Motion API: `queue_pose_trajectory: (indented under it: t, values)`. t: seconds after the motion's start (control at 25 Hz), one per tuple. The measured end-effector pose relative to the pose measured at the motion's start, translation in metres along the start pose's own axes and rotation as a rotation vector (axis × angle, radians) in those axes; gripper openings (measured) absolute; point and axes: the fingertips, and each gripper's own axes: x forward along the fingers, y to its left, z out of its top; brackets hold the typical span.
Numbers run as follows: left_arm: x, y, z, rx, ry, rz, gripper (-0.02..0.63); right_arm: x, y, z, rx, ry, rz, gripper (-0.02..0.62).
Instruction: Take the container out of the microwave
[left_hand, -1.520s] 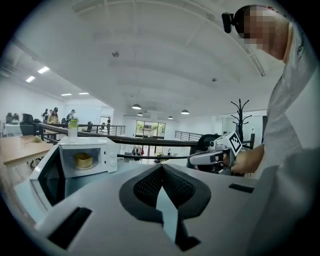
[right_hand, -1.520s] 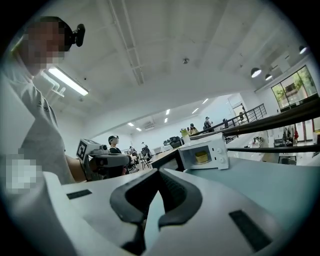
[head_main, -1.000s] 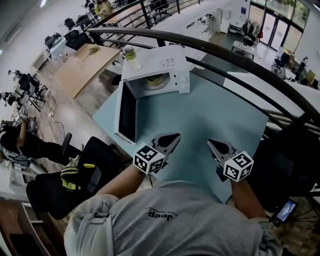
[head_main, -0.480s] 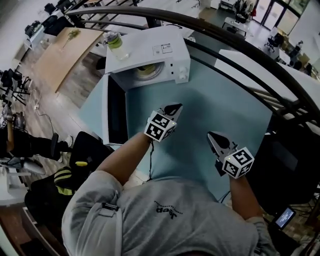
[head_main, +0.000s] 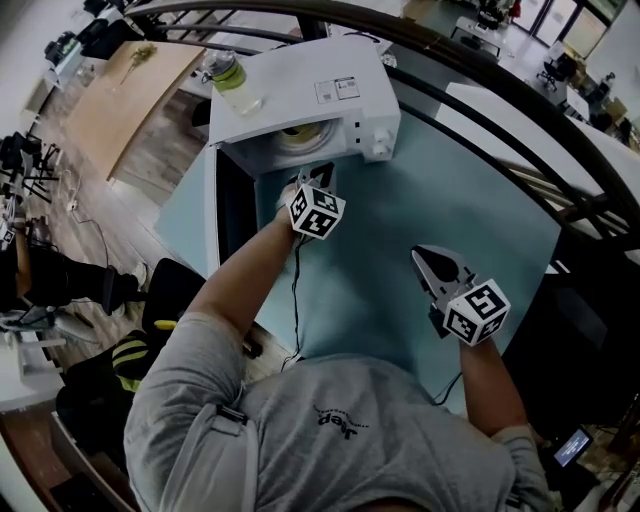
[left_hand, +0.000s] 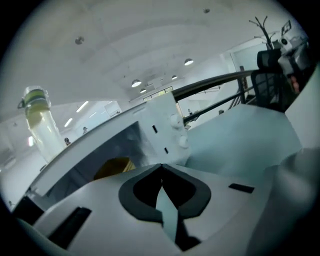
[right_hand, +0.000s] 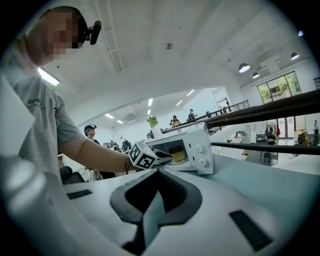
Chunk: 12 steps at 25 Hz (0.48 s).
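Surface: teal table (head_main: 430, 210) under both arms | my right gripper (head_main: 428, 262): nearest me, jaws closed, empty | my left gripper (head_main: 320, 176): jaws closed, empty, at the cavity mouth | microwave (head_main: 330, 90): door (head_main: 228, 215) open | container (head_main: 300, 138): yellow, inside, untouched | step: approach | next: I open the left jaws, then reach in around the container.
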Motion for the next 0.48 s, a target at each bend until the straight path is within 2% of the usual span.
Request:
queue_pose_trajectory:
  t: [0.12,0.28,0.48]
  values:
    - [0.018,0.034,-0.017,0.026,0.039,0.101,0.008,0.014,-0.008,0.003,-0.008,-0.003,-0.012,0.017]
    - [0.035,0.072,-0.034,-0.007,0.085,0.167,0.017,0.036,-0.023,0.014,-0.023,-0.017,-0.038,0.017]
    - [0.055,0.102,-0.051,0.021,0.136,0.204,0.125,0.068,-0.037,0.027,-0.046,-0.032,-0.053,0.017]
